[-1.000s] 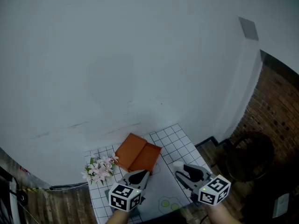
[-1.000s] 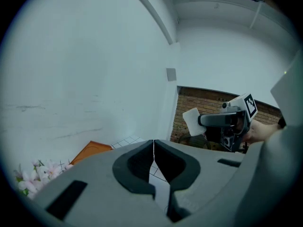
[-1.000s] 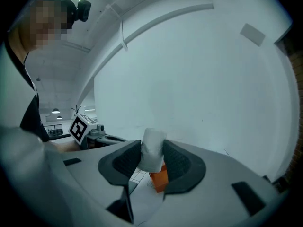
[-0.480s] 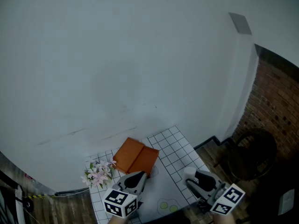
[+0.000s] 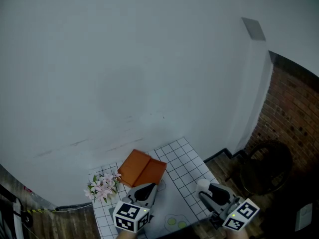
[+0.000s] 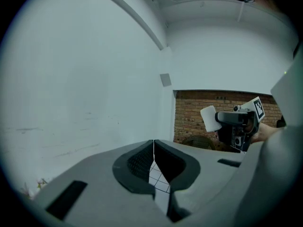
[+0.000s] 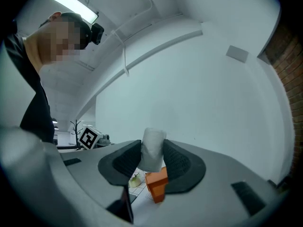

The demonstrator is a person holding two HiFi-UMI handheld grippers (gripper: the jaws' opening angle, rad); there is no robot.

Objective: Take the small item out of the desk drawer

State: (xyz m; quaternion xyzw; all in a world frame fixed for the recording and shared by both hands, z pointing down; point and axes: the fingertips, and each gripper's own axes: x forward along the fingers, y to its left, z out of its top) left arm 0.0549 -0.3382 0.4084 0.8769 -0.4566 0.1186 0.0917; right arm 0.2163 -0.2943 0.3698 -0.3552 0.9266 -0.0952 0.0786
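My right gripper (image 5: 204, 186) is shut on a small white item (image 5: 202, 184), held out over the right edge of the checkered table (image 5: 184, 158). In the right gripper view the white item (image 7: 152, 148) stands upright between the two dark pads (image 7: 176, 162) of the right gripper (image 7: 152, 151). My left gripper (image 5: 148, 187) hovers above the table's middle, just in front of an orange box (image 5: 142, 167). Its jaws meet with nothing between them, seen in the left gripper view as the left gripper (image 6: 154, 144). No drawer shows in any view.
A bunch of pink flowers (image 5: 103, 186) lies at the table's left. A pale green object (image 5: 174, 222) sits near the front edge. A white wall (image 5: 149, 59) rises behind the table. To the right are a brick wall (image 5: 291, 118) and a dark round chair (image 5: 266, 166).
My right gripper has swung to the right with the white item, away from the left gripper, mostly in the first half second. The left gripper has shifted only slightly.
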